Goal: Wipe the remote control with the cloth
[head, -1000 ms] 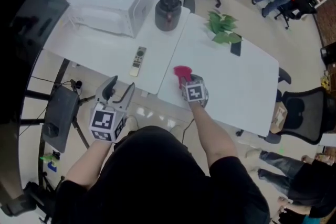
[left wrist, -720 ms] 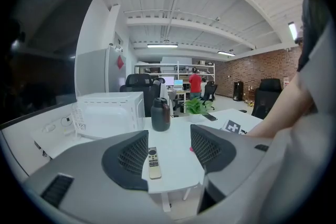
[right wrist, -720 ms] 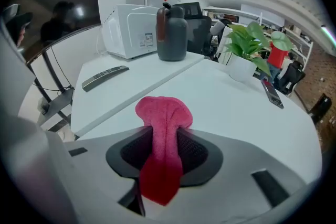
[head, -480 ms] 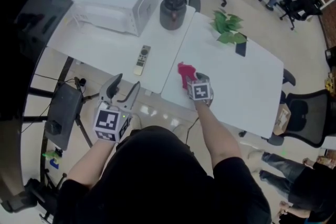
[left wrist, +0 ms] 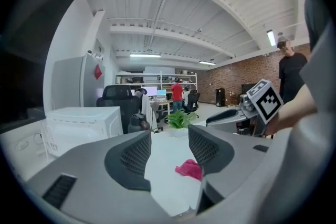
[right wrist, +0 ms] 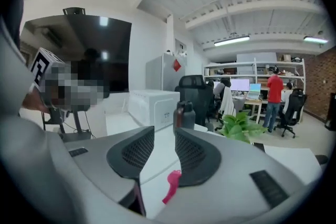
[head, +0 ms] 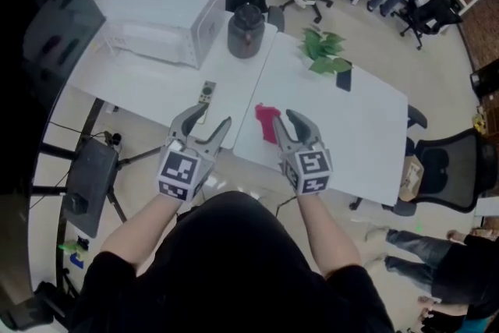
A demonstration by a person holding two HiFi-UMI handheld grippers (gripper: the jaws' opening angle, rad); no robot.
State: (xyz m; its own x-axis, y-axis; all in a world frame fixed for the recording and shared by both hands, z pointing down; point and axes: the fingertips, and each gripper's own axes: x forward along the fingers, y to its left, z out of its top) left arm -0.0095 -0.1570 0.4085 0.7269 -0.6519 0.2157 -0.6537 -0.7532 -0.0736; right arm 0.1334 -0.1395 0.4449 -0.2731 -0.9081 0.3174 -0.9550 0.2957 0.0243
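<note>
The slim grey remote control (head: 207, 92) lies on the left white table (head: 140, 82), near its front edge. A red cloth (head: 267, 121) lies crumpled on the right table, close to the seam. Both grippers are raised at the tables' front edge. My left gripper (head: 204, 125) points at the remote; its jaws are closing with nothing between them. My right gripper (head: 287, 125) hangs just right of the cloth, jaws closing on nothing. The left gripper view (left wrist: 169, 139) shows the cloth (left wrist: 189, 169) on the tabletop beyond its jaws. In the right gripper view (right wrist: 165, 139) the cloth (right wrist: 172, 183) lies below the jaws.
A white box appliance (head: 164, 8) and a dark jug (head: 245, 31) stand at the back. A green plant (head: 320, 51) and a small dark object (head: 343, 78) lie on the right table. A stand (head: 86, 175) is at the left, a chair (head: 452, 168) at the right.
My right gripper has pulled back from the cloth toward me and risen. My left gripper has moved up and right toward the table edge. The cloth stays on the table.
</note>
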